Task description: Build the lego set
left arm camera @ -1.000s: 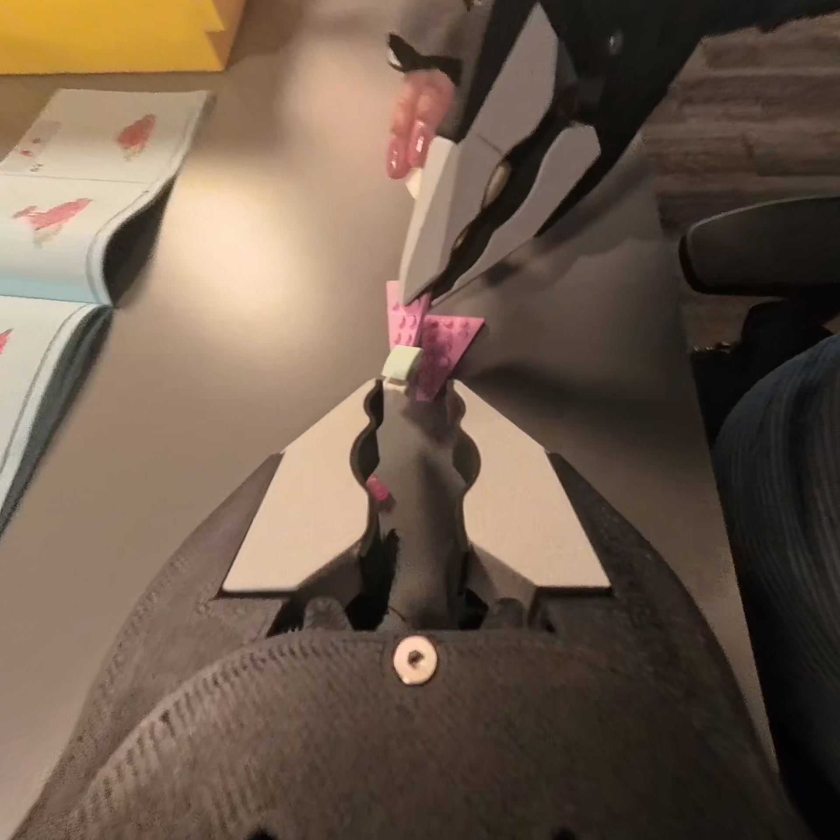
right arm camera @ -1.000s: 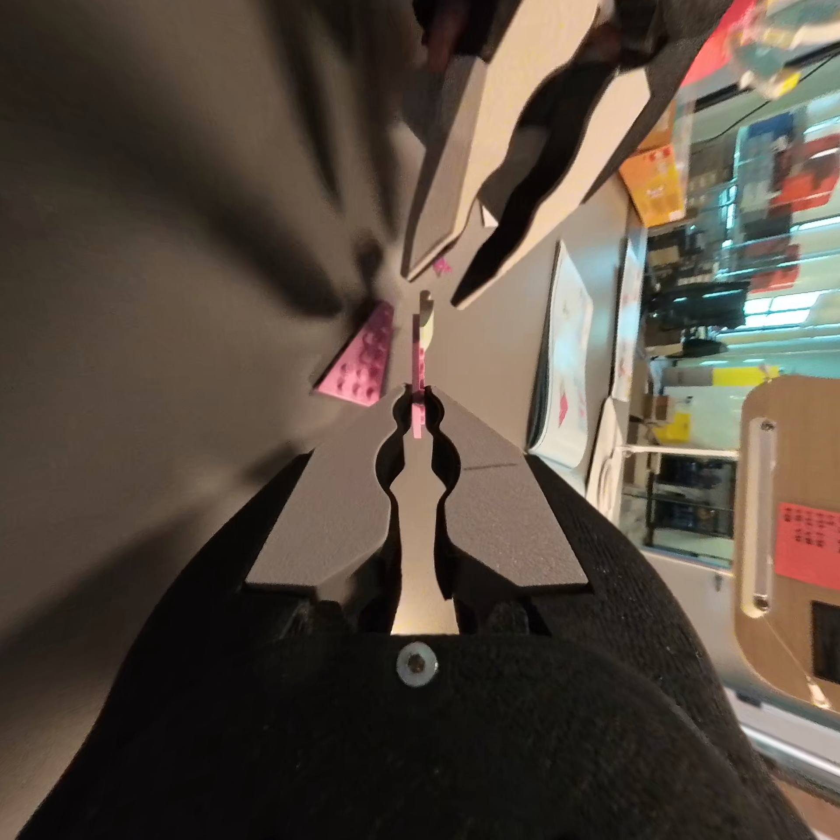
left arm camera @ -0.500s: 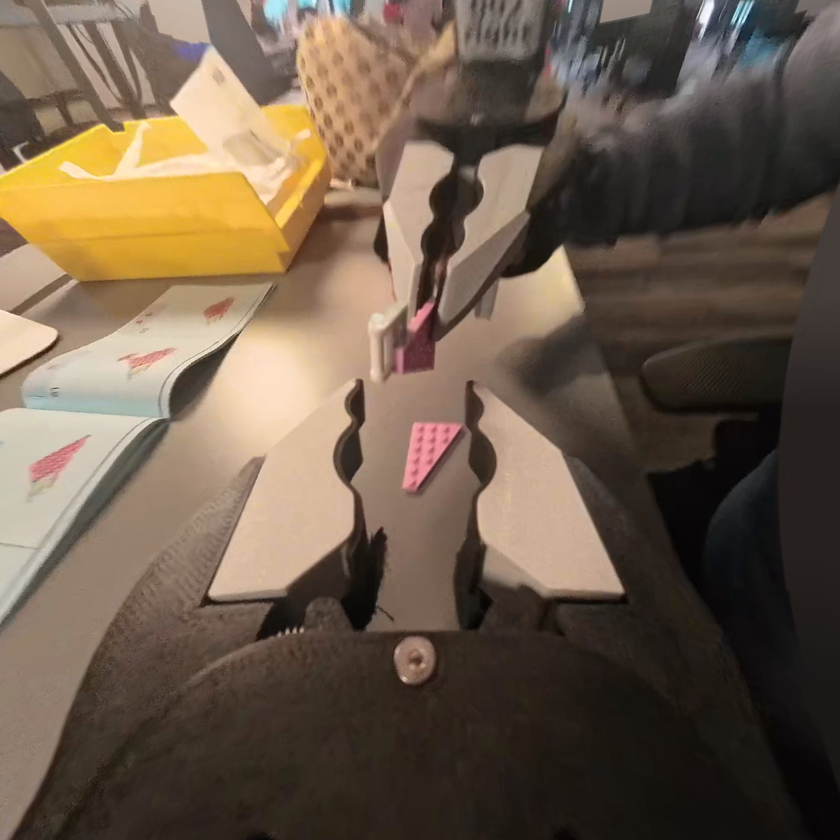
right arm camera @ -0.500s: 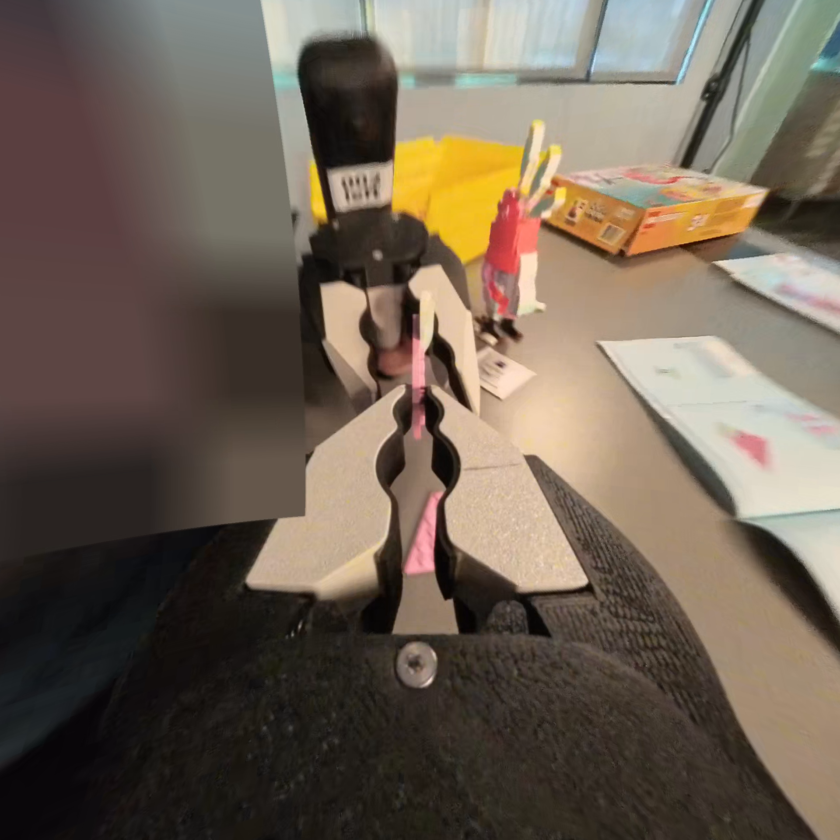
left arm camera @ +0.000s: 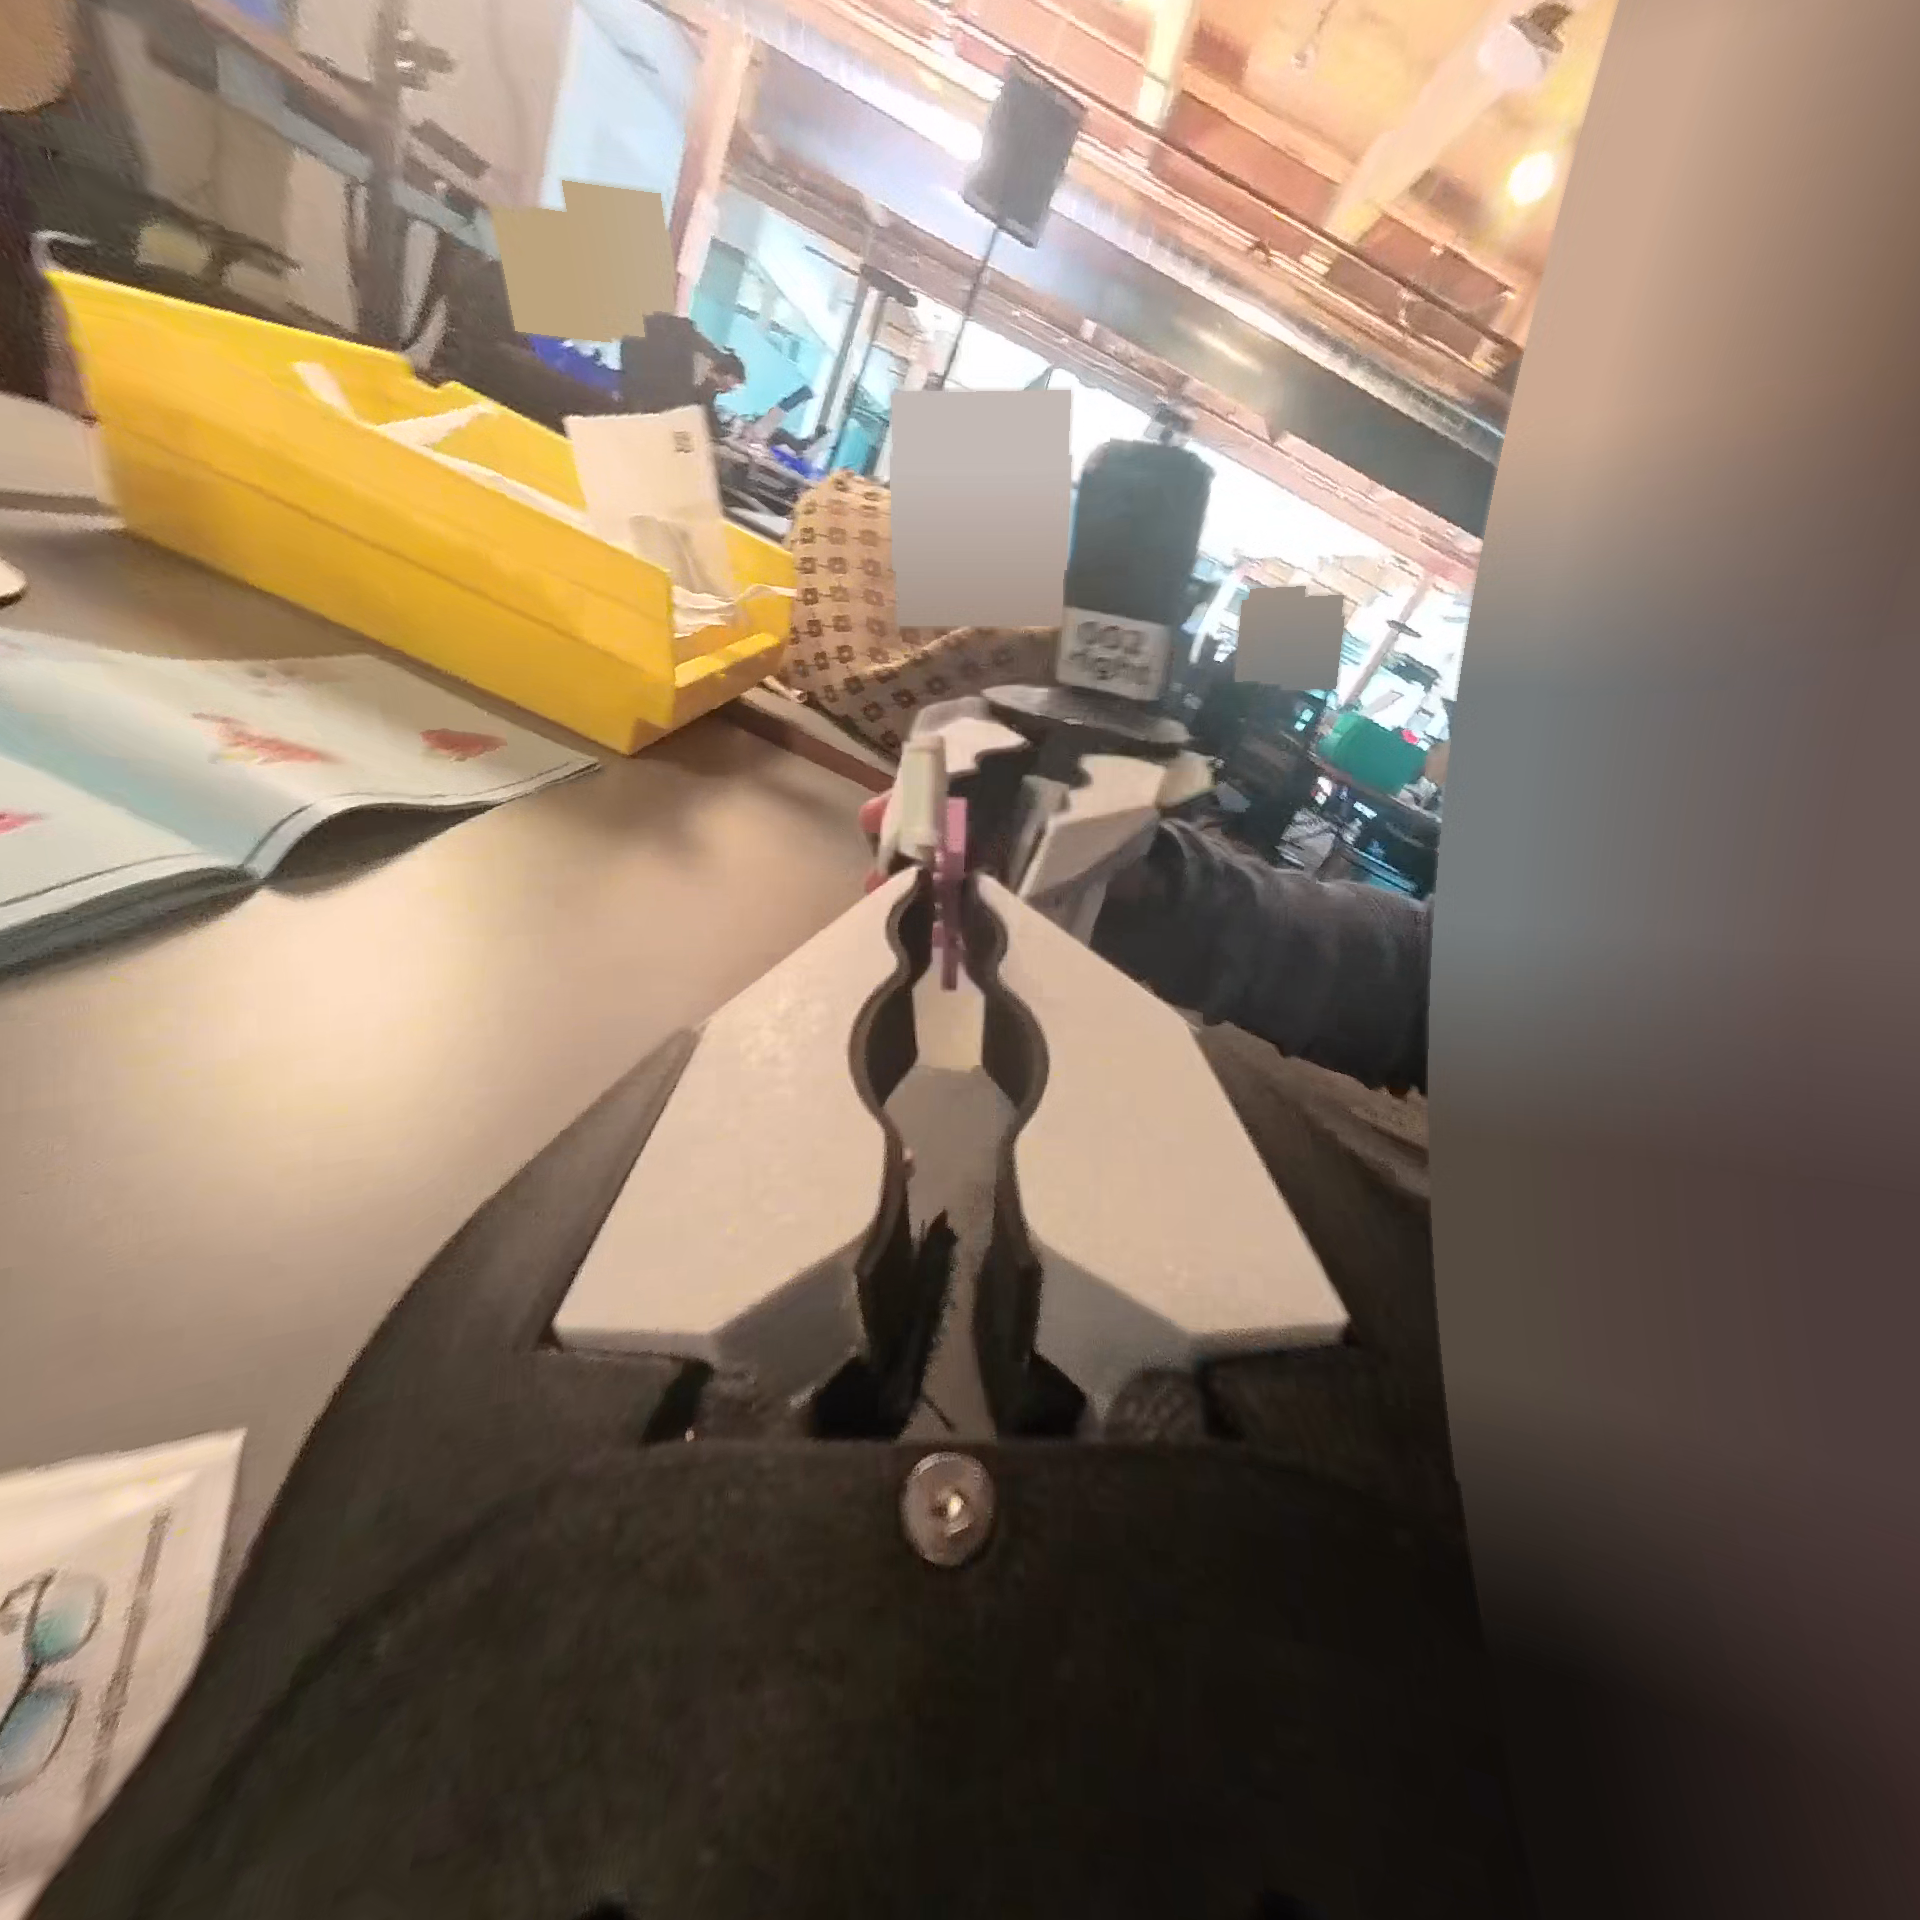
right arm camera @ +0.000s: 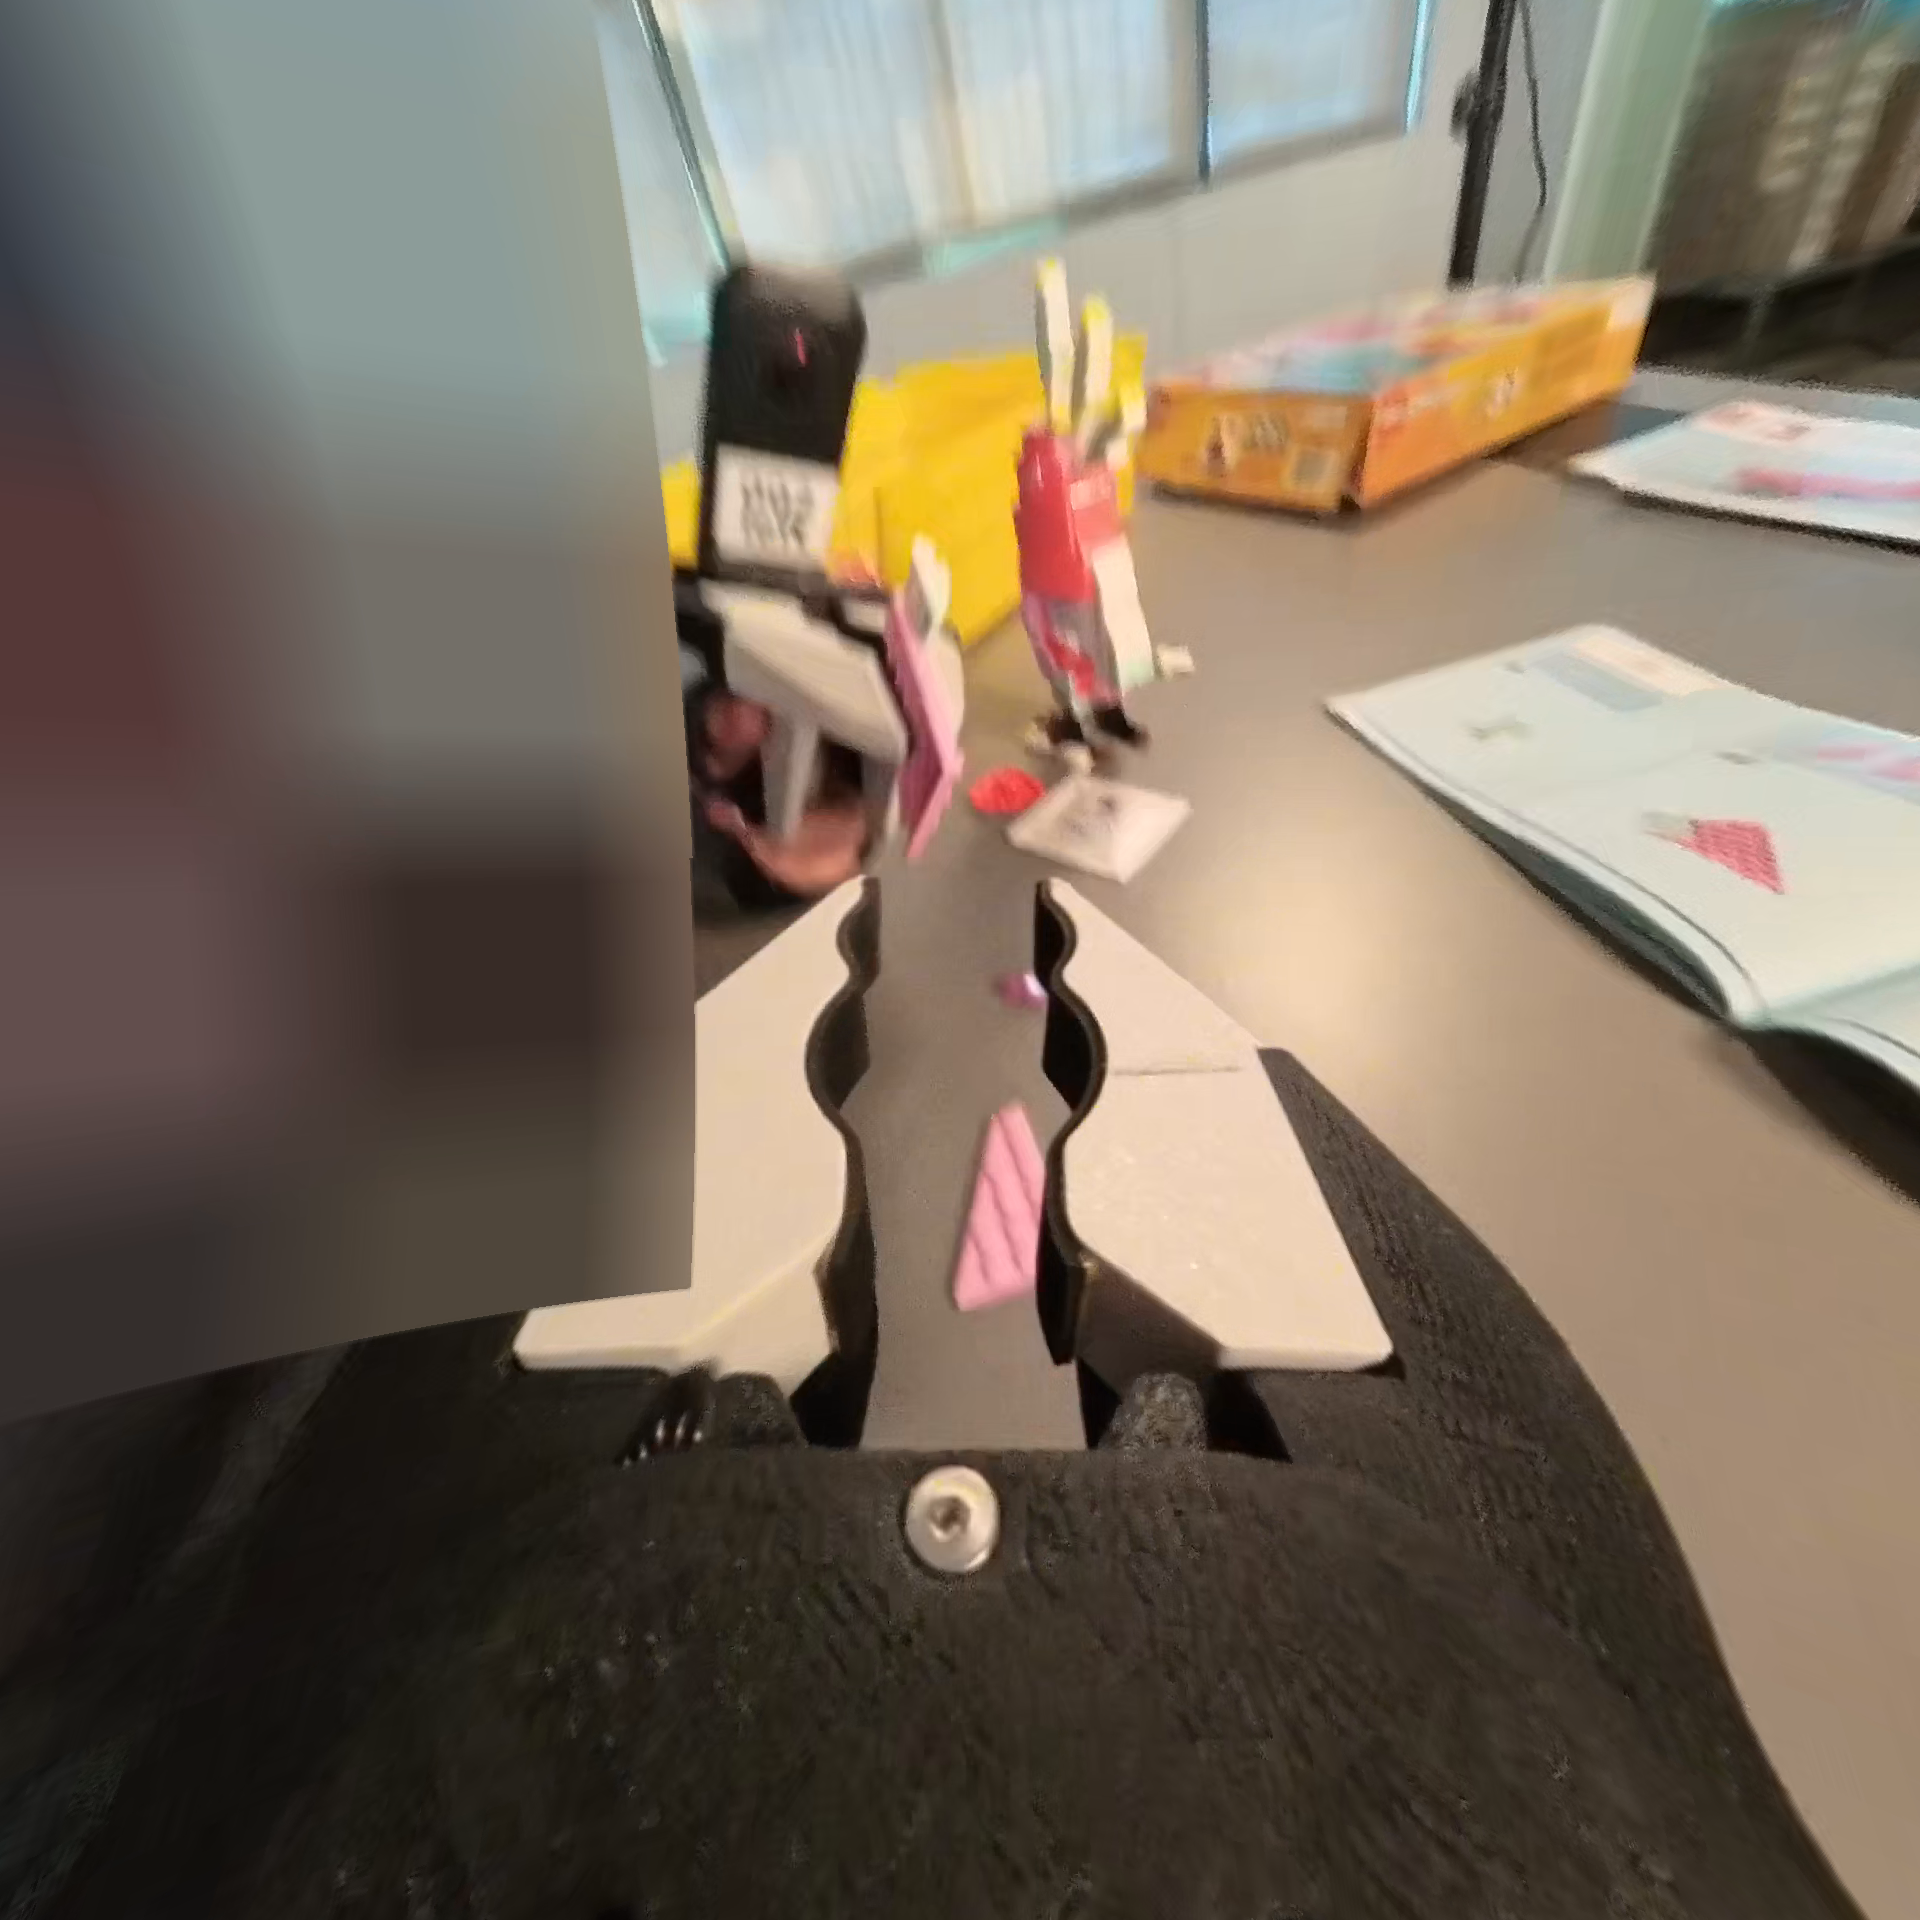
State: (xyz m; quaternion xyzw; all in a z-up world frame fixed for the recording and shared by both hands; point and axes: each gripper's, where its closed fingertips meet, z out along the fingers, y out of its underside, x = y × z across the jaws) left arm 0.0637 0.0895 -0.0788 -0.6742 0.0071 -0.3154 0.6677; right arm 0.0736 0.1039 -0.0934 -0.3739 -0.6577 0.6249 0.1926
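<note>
Grey-brown tabletop (right arm camera: 1455, 1039) fills both views, with windows behind in the right wrist view and a busy workshop in the left.

Left gripper (left arm camera: 948, 883) has its jaws pressed together, pinching a thin pink plate (left arm camera: 952, 894) edge-on at the very tips; a pale white piece (left arm camera: 920, 800) is attached to the plate at its 11 o'clock side. Right gripper (right arm camera: 956, 894) has its jaws spread wide with nothing between the tips. On the table under it lies a pink wedge plate (right arm camera: 1003, 1216), seen between its fingers close to the right one, and a small pink stud (right arm camera: 1023, 987) sits farther out at 12 o'clock from the wedge.

At 1 o'clock from the right gripper stand a red-and-white brick figure (right arm camera: 1075, 582), a red piece (right arm camera: 1003, 792) and a white card (right arm camera: 1101, 826). An open instruction booklet (right arm camera: 1662, 831) lies at 3 o'clock, an orange box (right arm camera: 1403, 416) beyond. A yellow bin (left arm camera: 395, 540) sits at 10 o'clock in the left view.
</note>
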